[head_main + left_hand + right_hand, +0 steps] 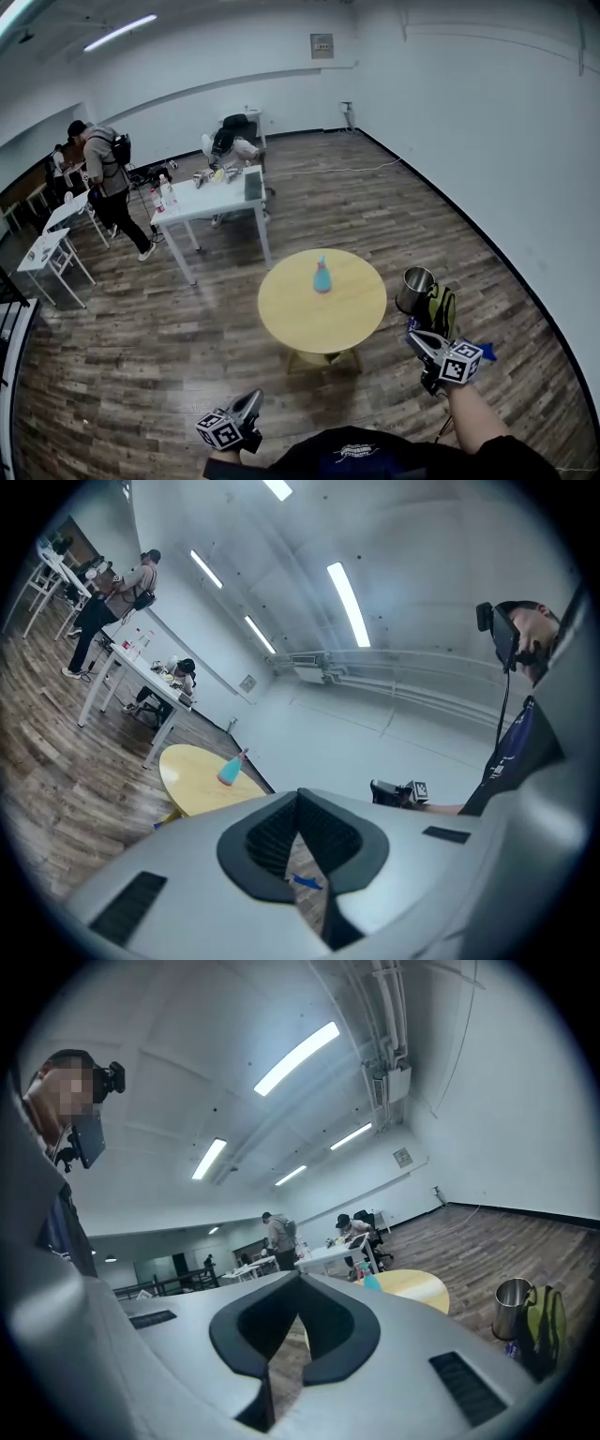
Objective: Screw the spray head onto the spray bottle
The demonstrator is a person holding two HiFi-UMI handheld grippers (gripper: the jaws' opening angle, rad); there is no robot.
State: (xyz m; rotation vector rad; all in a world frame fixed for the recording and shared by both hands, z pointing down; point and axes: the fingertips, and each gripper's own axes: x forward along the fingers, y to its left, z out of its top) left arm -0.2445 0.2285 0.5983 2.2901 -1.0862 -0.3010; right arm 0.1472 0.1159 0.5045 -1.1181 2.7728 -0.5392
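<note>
So the round yellow table (281, 314) sits in the middle of the wood floor, and the spray bottle (322, 275) stands upright on it, a bit past the table's center toward the far side. It's teal with a pinkish top. It's too small for me to tell how that top sits on it. Nothing else is on the tabletop.

The person stands on the near side of the table, well back from it, with 2 grippers held low. The left gripper (248, 405) is on the near side of the table, a little left of its middle. Its jaws are pressed fully together with nothing between them. The right gripper (419, 339) is off the table's near-right edge, also closed tight and empty. Neither 1 is anywhere near the bottle.

Just off the table's right edge there's a steel cup (415, 289) with a green bag (442, 309) right beside it. Beyond the table's far-left side is a white desk (211, 199) with 1 person sitting at it (230, 141) and another standing with a backpack (108, 173) further left.
</note>
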